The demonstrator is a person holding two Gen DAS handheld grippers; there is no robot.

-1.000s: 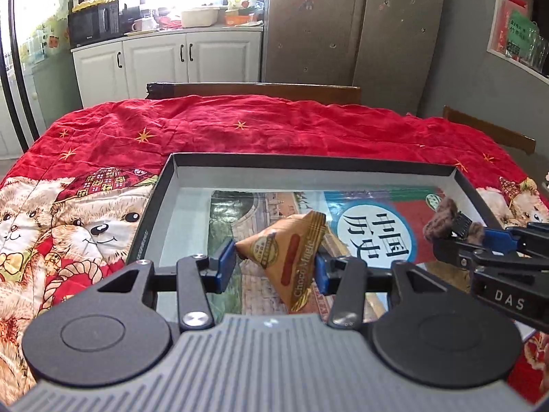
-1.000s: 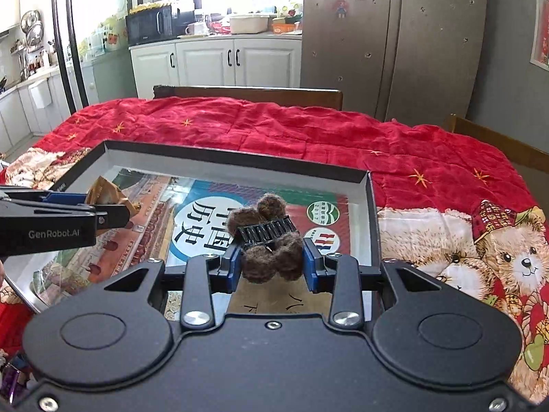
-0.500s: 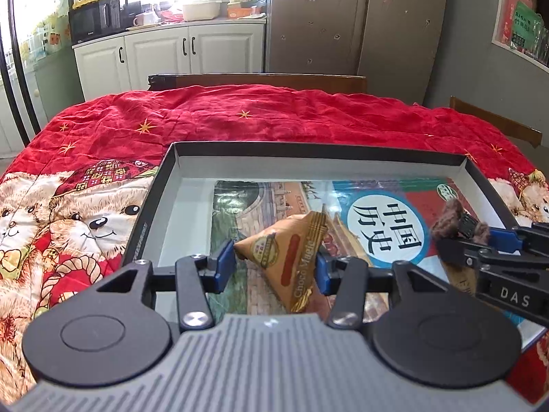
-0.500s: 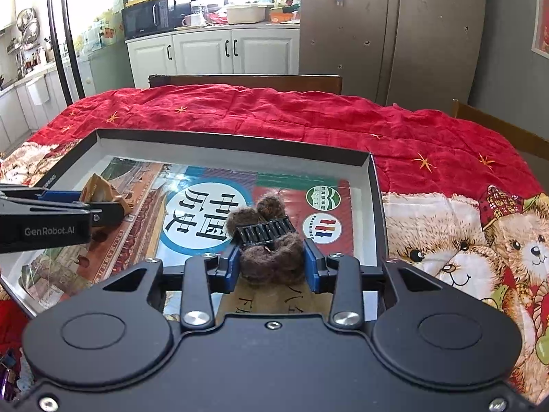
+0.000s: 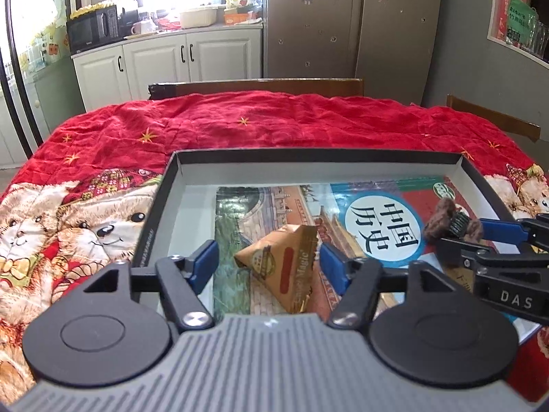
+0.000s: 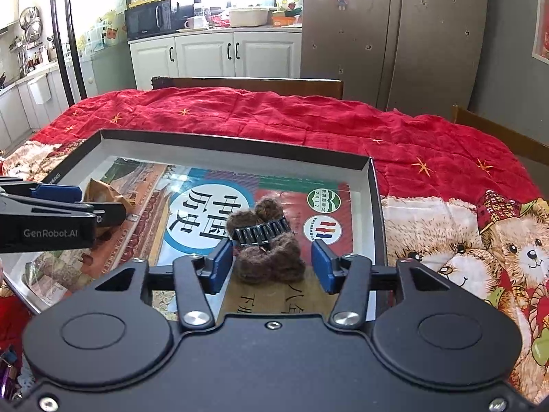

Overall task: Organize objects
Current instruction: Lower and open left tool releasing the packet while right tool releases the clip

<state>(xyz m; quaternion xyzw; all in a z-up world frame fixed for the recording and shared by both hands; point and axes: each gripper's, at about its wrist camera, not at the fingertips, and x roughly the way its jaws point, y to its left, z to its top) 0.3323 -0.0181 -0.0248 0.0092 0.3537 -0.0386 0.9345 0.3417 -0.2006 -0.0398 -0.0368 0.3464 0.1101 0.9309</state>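
Note:
A shallow black box (image 5: 308,155) lies on the red quilt, with a picture book (image 5: 381,226) flat inside it. A tan triangular snack packet (image 5: 284,267) rests on the book between the blue pads of my left gripper (image 5: 268,264). Its jaws are opening and a gap shows beside each pad. A brown fuzzy hair clip (image 6: 271,250) with a black comb band lies on the book (image 6: 206,219) between the pads of my right gripper (image 6: 271,267). Those jaws are also opening and are clear of the clip on both sides. The left gripper (image 6: 103,202) shows at the left edge of the right wrist view.
A red quilt with teddy-bear prints (image 6: 463,240) covers the table around the box (image 6: 240,146). Wooden chair backs (image 5: 260,86) stand at the far and right edges. White cabinets (image 5: 192,58) and a grey fridge (image 6: 394,34) are beyond.
Both grippers' jaws have spread apart. The snack packet and the hair clip were let go and now lie loose on the book. Neither hand has shifted.

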